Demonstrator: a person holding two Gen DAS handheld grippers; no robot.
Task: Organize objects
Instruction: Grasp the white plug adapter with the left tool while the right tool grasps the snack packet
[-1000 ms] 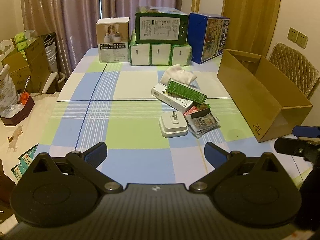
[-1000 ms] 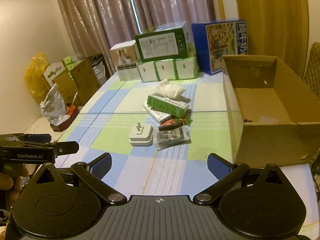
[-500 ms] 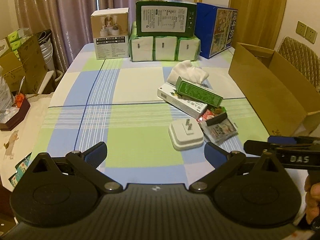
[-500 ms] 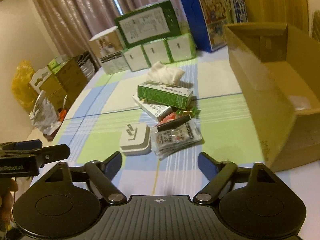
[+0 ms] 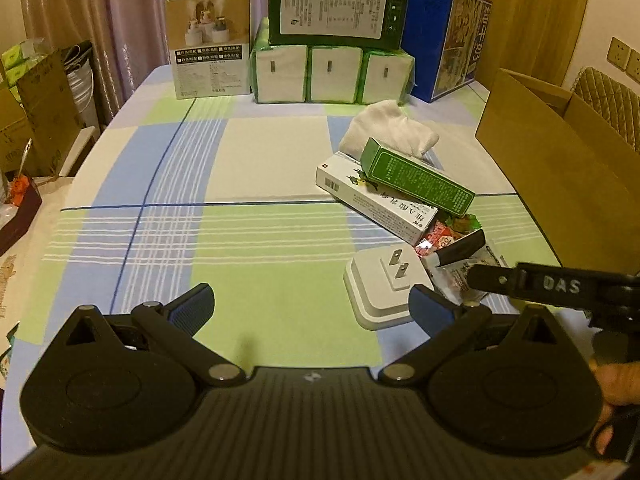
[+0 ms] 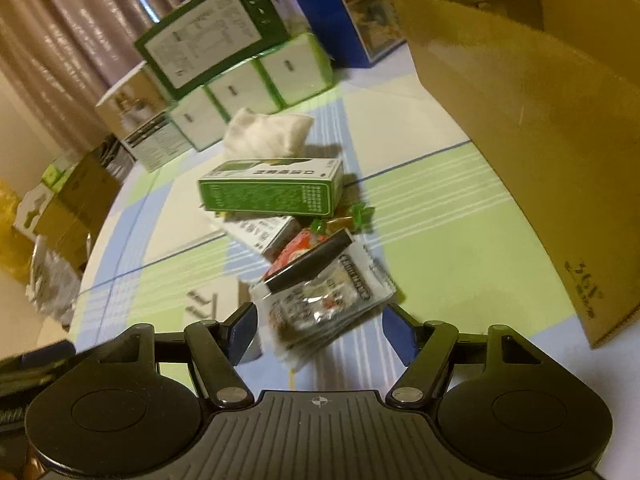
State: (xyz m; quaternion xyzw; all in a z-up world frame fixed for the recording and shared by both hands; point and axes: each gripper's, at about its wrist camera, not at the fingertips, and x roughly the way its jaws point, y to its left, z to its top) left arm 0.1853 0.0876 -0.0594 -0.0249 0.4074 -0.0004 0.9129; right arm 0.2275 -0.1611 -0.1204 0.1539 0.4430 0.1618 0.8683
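Note:
A small heap lies mid-table: a white plug adapter [image 5: 384,288], a green carton [image 5: 416,176] resting on a white carton [image 5: 376,200], a white cloth [image 5: 388,128] and snack packets [image 5: 452,236]. My left gripper [image 5: 310,308] hovers open over the tablecloth, its right finger just in front of the adapter. My right gripper [image 6: 320,330] is open and tilted, low over the table, with the near end of the clear packet stack [image 6: 324,304] between its fingertips. Behind it sit a red packet [image 6: 300,248], the green carton [image 6: 272,192] and the cloth [image 6: 268,132].
An open cardboard box [image 6: 520,140] stands on the right side of the table [image 5: 280,152]. Tissue packs [image 5: 332,74], a green box [image 5: 336,4], a blue box [image 5: 444,40] and a beige box [image 5: 208,44] line the far edge. Cartons are stacked on the floor at left.
My right gripper has dropped forward and tilted until its fingers straddle the packet stack. My left gripper has moved forward, closer to the adapter. Both stay open.

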